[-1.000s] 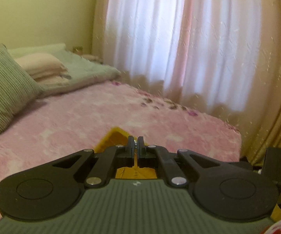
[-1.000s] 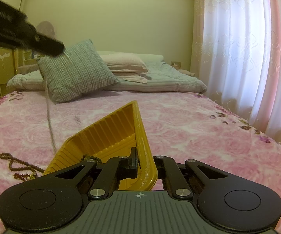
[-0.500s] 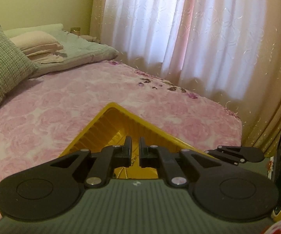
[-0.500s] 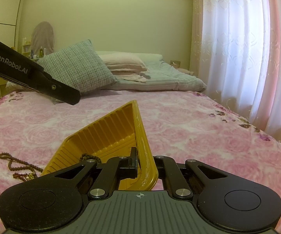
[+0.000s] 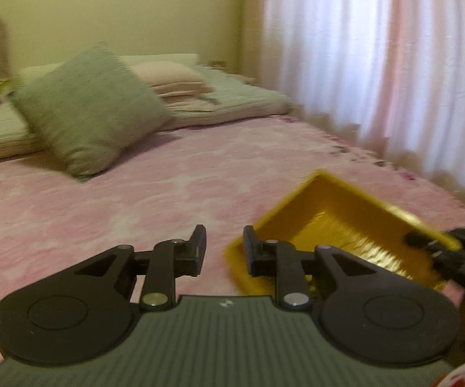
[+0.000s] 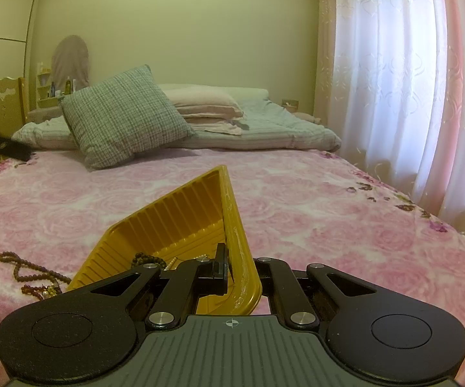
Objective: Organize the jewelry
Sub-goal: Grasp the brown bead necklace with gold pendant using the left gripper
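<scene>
**Mia:** Where is the yellow ribbed plastic tray (image 6: 180, 225)?

**Ben:** It sits on the bed with the pink rose blanket (image 6: 313, 213), near the foot end. One side of it is tipped up.

**Mia:** Who is holding it?

**Ben:** The right tongs (image 6: 242, 274). They are clenched on the near rim of the tray, one finger inside the wall and one outside.

**Mia:** And the left tongs (image 5: 224, 251)?

**Ben:** They have just been opening. Now they are released, with nothing between the fingers. You only see pink blanket in the gap. They hang just left of the tray.

**Mia:** Is any jewelry in the tray?

**Ben:** Yes. A dark bead string (image 6: 146, 259) lies in the near part of the tray, and a thin pale bead chain (image 6: 171, 262) lies right beside it.

**Mia:** Is anything outside the tray?

**Ben:** A long string of brown-red beads (image 6: 29, 272) lies on the blanket, left of the tray, not touching it.

**Mia:** What is past the tray?

**Ben:** A green checked pillow (image 6: 126, 116) stands up at the head of the bed. White curtains (image 6: 409, 80) hang to the right of the tray.
</scene>
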`<state>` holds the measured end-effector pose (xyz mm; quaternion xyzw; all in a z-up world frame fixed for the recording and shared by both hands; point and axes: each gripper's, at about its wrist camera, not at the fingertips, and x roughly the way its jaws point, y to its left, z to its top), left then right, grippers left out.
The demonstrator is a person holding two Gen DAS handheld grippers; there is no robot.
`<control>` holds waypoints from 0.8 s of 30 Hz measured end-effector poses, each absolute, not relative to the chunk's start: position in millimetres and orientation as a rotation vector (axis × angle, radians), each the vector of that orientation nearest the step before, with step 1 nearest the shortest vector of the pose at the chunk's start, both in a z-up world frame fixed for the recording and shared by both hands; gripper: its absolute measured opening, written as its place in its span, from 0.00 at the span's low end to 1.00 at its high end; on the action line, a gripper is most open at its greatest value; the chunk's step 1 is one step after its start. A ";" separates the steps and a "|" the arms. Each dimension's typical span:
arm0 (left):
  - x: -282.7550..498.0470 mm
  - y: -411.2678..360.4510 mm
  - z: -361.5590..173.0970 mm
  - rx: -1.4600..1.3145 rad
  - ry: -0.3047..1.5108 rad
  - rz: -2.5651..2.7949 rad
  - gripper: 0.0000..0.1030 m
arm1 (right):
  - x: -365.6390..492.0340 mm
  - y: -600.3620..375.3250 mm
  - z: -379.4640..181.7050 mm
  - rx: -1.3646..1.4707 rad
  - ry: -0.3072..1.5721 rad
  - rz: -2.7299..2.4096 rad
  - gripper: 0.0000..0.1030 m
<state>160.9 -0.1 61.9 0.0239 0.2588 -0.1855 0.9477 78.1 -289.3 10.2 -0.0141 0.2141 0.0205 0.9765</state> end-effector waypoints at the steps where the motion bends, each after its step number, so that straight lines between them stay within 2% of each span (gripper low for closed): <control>1: 159.6 9.0 56.9 0.050 0.533 -0.356 0.29 | 78.2 -289.3 10.1 -0.028 0.432 0.042 0.06; 6: 153.8 53.4 27.0 0.017 0.593 -0.242 0.31 | 77.7 -288.3 9.5 -0.034 0.433 0.042 0.06; 10: 143.4 69.2 4.7 0.065 0.625 -0.189 0.40 | 77.7 -287.9 9.5 -0.037 0.433 0.042 0.06; 18: 131.9 74.2 -28.1 0.045 0.677 -0.167 0.41 | 78.1 -287.9 10.1 -0.044 0.438 0.037 0.06; 24: 130.4 49.9 -41.4 0.075 0.671 -0.240 0.41 | 78.7 -287.4 10.1 -0.048 0.440 0.034 0.06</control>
